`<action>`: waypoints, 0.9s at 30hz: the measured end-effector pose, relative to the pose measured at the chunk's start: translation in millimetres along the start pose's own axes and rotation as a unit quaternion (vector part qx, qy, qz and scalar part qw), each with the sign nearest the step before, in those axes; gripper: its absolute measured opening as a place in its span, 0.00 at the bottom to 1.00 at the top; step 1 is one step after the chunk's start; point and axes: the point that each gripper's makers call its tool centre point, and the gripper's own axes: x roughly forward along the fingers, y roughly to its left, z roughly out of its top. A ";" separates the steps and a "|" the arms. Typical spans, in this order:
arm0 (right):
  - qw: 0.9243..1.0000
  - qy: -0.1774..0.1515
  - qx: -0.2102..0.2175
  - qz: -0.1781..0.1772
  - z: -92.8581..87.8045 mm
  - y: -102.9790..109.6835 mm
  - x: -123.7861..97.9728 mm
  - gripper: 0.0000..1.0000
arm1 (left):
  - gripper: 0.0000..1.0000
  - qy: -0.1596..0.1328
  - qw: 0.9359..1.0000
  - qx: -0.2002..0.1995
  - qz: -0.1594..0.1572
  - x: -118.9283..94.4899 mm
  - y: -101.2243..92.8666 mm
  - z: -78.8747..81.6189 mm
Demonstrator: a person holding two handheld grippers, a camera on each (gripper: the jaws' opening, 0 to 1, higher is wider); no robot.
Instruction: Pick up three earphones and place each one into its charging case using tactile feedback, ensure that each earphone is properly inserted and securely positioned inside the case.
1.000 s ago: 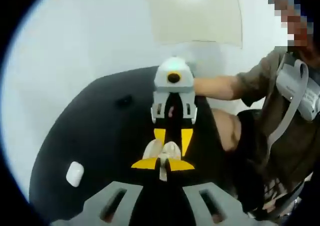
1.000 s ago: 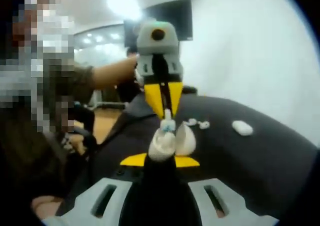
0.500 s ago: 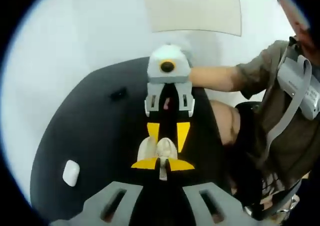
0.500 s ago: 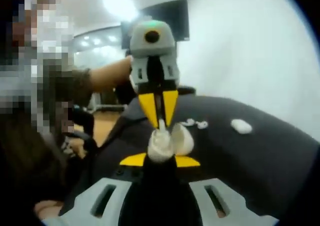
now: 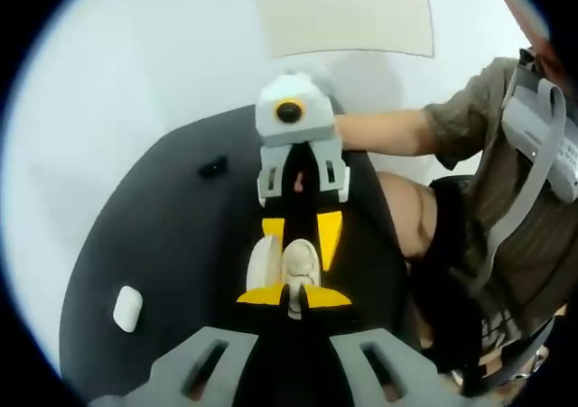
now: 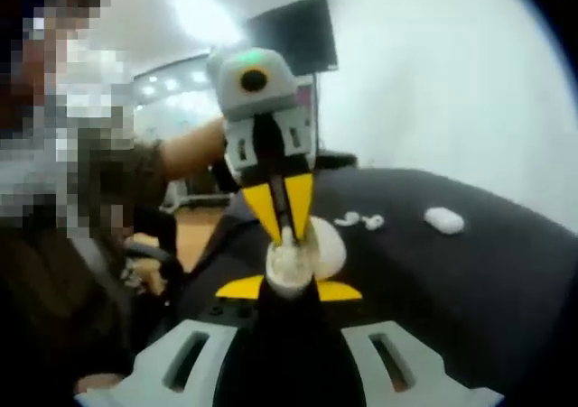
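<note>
Left gripper jaws pinch the white earphone at the mouth of the open white plastic charging case, which the right gripper clamps above the black table. Risk: a tilted stem could jam, or the case could twist loose under pressure.

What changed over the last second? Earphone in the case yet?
The left tool has pushed its earphone down into the open charging case, closing the gap between them. I cannot tell if it is fully seated. Unchanged: the right tool grips the case, the left tool grips the earphone, and the loose earphones and spare case lie on the black table.
</note>
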 end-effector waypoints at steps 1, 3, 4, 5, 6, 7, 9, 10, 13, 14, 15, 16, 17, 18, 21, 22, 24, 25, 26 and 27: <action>1.000 0.001 -0.003 -0.001 -0.3 -0.1 1.0 0.21 | 0.04 -0.001 1.000 0.001 0.002 -0.4 0.4 -0.3; 1.000 0.002 -0.013 -0.003 -0.7 -0.1 1.1 0.21 | 0.06 -0.006 1.000 0.008 0.007 -2.1 1.3 -0.3; 1.000 0.004 -0.017 -0.005 -1.1 -0.5 1.3 0.21 | 0.09 -0.014 1.000 0.011 0.010 -4.6 1.3 1.6; 1.000 0.005 -0.020 -0.006 -1.5 -1.4 0.9 0.21 | 0.11 -0.025 1.000 0.008 0.012 -7.4 1.7 4.4; 1.000 0.005 -0.023 -0.006 -1.6 -1.5 0.8 0.21 | 0.12 -0.034 0.999 0.004 0.011 -10.2 1.6 6.6; 1.000 0.005 -0.026 -0.005 -1.7 -1.9 0.5 0.21 | 0.13 -0.040 0.999 0.002 0.014 -13.4 2.8 7.7; 1.000 0.005 -0.030 -0.005 -1.9 -2.3 0.0 0.21 | 0.16 -0.049 0.999 0.001 0.023 -18.4 5.5 8.7; 0.999 0.005 -0.031 -0.005 -1.9 -2.3 0.0 0.21 | 0.17 -0.052 0.998 0.002 0.029 -21.1 7.2 8.3; 0.999 0.005 -0.036 -0.005 -2.5 -2.6 -1.2 0.21 | 0.22 -0.084 0.995 0.010 0.052 -30.1 16.4 9.3; 0.999 0.005 -0.036 -0.006 -2.6 -2.9 -1.4 0.21 | 0.26 -0.100 0.993 0.011 0.066 -31.7 21.6 9.7; 0.999 0.005 -0.036 -0.008 -2.8 -3.5 -1.8 0.21 | 0.29 -0.110 0.991 0.008 0.073 -32.0 25.5 7.0; 0.999 0.005 -0.034 -0.010 -3.0 -4.3 -2.2 0.21 | 0.34 -0.117 0.991 0.002 0.072 -30.2 26.9 2.6; 0.999 0.005 -0.032 -0.009 -3.1 -4.4 -2.6 0.21 | 0.36 -0.125 0.990 -0.017 0.068 -26.4 27.5 -1.8; 0.999 0.005 -0.031 -0.009 -3.2 -4.3 -2.7 0.21 | 0.39 -0.124 0.990 -0.033 0.061 -21.3 27.6 -7.9; 0.999 0.005 -0.031 -0.008 -3.2 -4.7 -3.7 0.21 | 0.40 -0.123 0.991 -0.035 0.050 -7.1 25.4 -18.3; 0.999 0.004 -0.031 -0.008 -3.2 -4.6 -3.9 0.21 | 0.40 -0.136 0.989 -0.029 0.040 -1.0 21.6 -16.5; 0.999 0.004 -0.032 -0.007 -3.1 -3.8 -4.3 0.21 | 0.40 -0.151 0.988 -0.036 0.024 6.5 18.0 -12.7; 0.999 0.004 -0.032 -0.006 -3.0 -3.8 -4.5 0.21 | 0.40 -0.155 0.987 -0.034 0.021 9.7 18.0 -12.4; 0.999 0.003 -0.031 -0.006 -3.0 -3.8 -4.6 0.21 | 0.39 -0.158 0.987 -0.030 0.020 12.8 18.4 -11.2; 1.000 0.003 -0.030 -0.006 -2.8 -3.6 -4.8 0.21 | 0.38 -0.163 0.986 -0.020 0.019 14.8 18.4 -9.7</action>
